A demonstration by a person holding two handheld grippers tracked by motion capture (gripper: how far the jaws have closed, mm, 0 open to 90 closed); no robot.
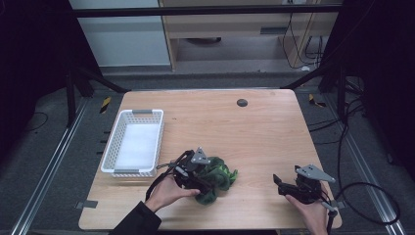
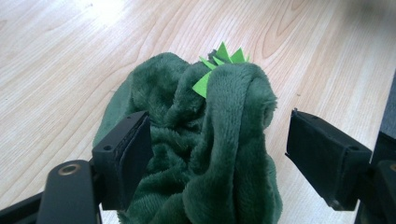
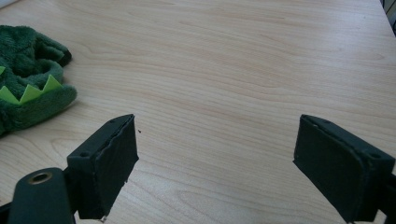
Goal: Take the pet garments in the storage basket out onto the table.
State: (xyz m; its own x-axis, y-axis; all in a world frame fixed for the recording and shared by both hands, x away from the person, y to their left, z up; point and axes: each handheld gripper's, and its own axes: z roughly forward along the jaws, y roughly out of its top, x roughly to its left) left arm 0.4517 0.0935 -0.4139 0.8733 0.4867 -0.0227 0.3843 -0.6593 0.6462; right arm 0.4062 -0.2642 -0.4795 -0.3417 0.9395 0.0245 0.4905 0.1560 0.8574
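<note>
left gripper (image 2: pixel 215 149) at the near middle of the desk (image 1: pixel 254 127), jaws spread wide on either side of the green plush toy (image 2: pixel 210 140); one pad lies against the fabric, the other stands clear, so no pinch. the toy lies crumpled on the desk, right of the white basket (image 1: pixel 133 142). right gripper (image 3: pixel 215 163) low over bare desk at the near right, jaws spread, nothing between them.

The plush toy (image 1: pixel 218 178) lies on the bench (image 1: pixel 254 132) near its front edge, right of the basket (image 1: pixel 133 142). The left hand-held gripper (image 2: pixel 219 154) straddles the toy; the right hand-held gripper (image 1: pixel 286 186) sits well apart to the right.
</note>
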